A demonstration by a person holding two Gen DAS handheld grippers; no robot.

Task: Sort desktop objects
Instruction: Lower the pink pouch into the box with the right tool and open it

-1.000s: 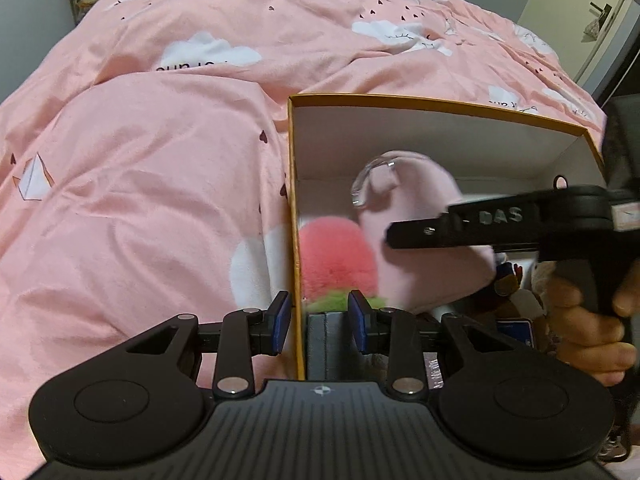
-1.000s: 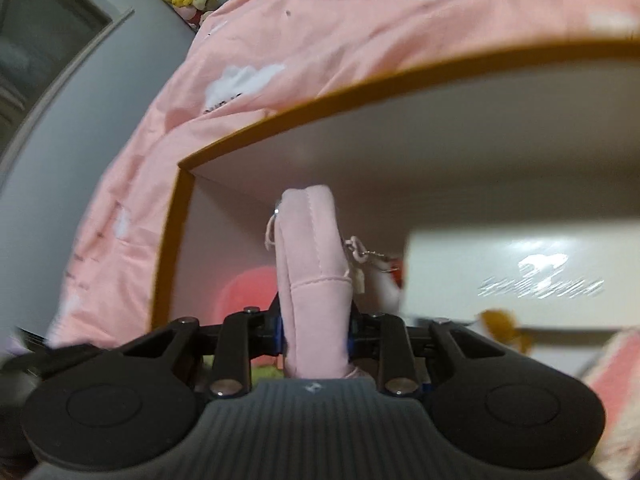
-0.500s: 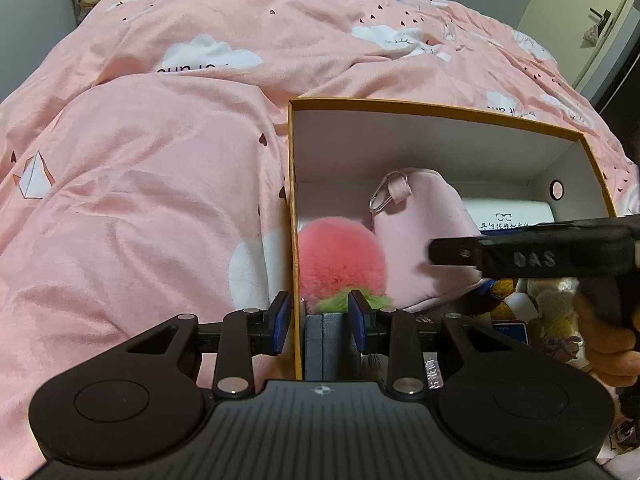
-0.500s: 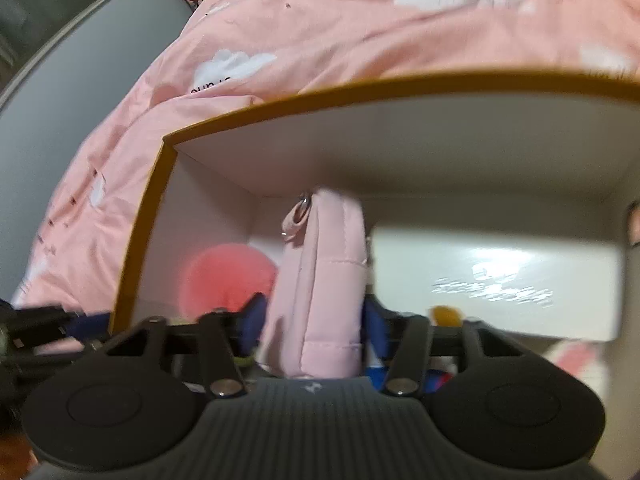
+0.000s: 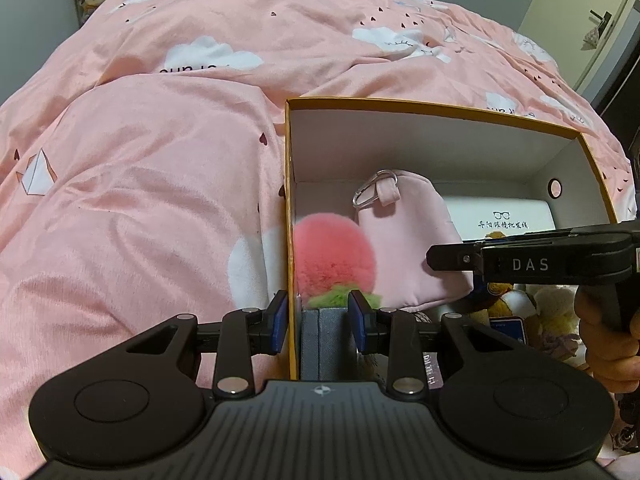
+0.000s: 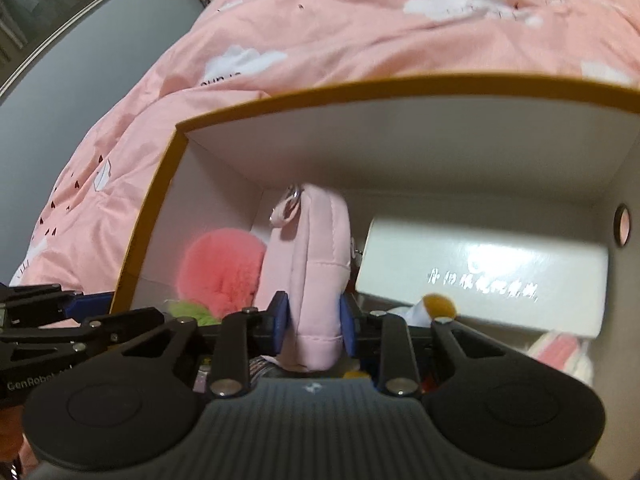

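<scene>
Inside the box (image 6: 160, 184), the pink pouch (image 6: 316, 264) stands upright, ring end up, as the right gripper (image 6: 314, 322) closes on it; the left gripper (image 5: 320, 322) clamps the box wall.

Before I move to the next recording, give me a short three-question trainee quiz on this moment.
1. True or false: the pink pouch is inside the box.
2. What sits between the pouch and the box's left wall? A) fluffy pink ball B) white case C) mug
3. What is between the pads of the right gripper?

Key: 1 true. 2 A. 3 the pink pouch. The jaws have just been closing and now press on it from both sides.
</scene>
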